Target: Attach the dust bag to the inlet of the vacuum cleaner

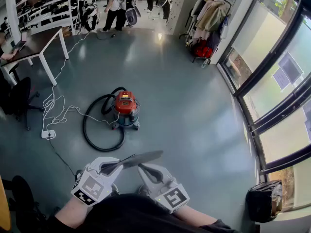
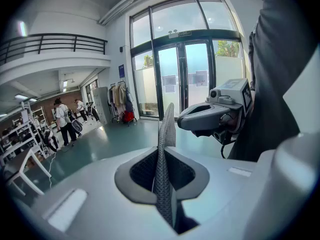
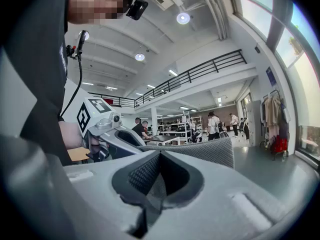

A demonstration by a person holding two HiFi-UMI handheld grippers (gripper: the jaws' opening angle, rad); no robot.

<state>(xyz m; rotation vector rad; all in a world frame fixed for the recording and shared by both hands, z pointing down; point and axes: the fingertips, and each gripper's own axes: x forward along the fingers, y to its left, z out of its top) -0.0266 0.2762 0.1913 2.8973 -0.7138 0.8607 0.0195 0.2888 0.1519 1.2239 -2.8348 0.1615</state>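
Your left gripper and right gripper each pinch the flat grey dust bag at lower centre; the red vacuum cleaner stands well apart, mid-frame.

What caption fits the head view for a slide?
Grey dust bag gripped by left gripper and right gripper, red vacuum cleaner standing ahead.

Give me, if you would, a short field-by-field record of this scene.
held item: dust bag, flat grey mesh
left gripper: jaws shut on the dust bag
right gripper: jaws shut on the dust bag
vacuum cleaner: red and grey, on the floor ahead, apart from the dust bag
hose: black, looped beside the vacuum cleaner
task state: dust bag not yet attached
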